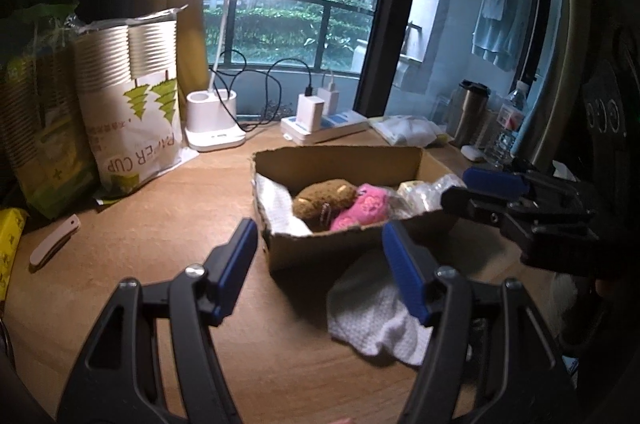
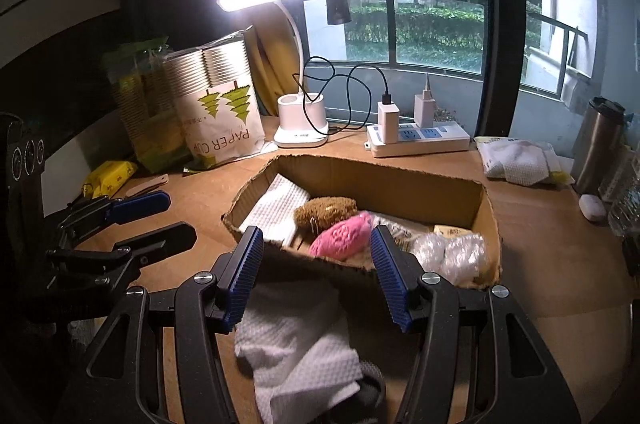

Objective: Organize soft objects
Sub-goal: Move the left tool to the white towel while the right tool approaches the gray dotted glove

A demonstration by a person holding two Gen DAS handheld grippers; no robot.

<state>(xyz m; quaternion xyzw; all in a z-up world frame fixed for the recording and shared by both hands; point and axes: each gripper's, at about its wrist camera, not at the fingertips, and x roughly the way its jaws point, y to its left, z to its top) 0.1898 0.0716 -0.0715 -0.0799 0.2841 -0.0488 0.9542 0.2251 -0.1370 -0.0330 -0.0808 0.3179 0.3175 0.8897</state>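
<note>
An open cardboard box (image 1: pixel 320 246) (image 2: pixel 384 180) sits on the wooden desk. Inside it lie a brown plush (image 1: pixel 323 198) (image 2: pixel 326 210), a pink plush (image 1: pixel 362 210) (image 2: pixel 342 236), a white cloth (image 1: pixel 276 204) (image 2: pixel 278 208) and clear plastic wrap (image 2: pixel 452 252). Another white waffle cloth (image 1: pixel 372 316) (image 2: pixel 300 348) lies on the desk in front of the box. My left gripper (image 1: pixel 320 264) is open and empty, just before the box. My right gripper (image 2: pixel 316 276) is open and empty above that cloth; it also shows in the left wrist view (image 1: pixel 480 192).
A lit desk lamp (image 2: pixel 300 128), a power strip with chargers (image 2: pixel 416 140), bags of paper cups (image 1: pixel 132 104) and a yellow packet (image 2: pixel 110 176) line the back and left. A steel tumbler (image 2: pixel 596 144), water bottle (image 1: pixel 508 128) and bagged cloth (image 2: pixel 516 160) stand right.
</note>
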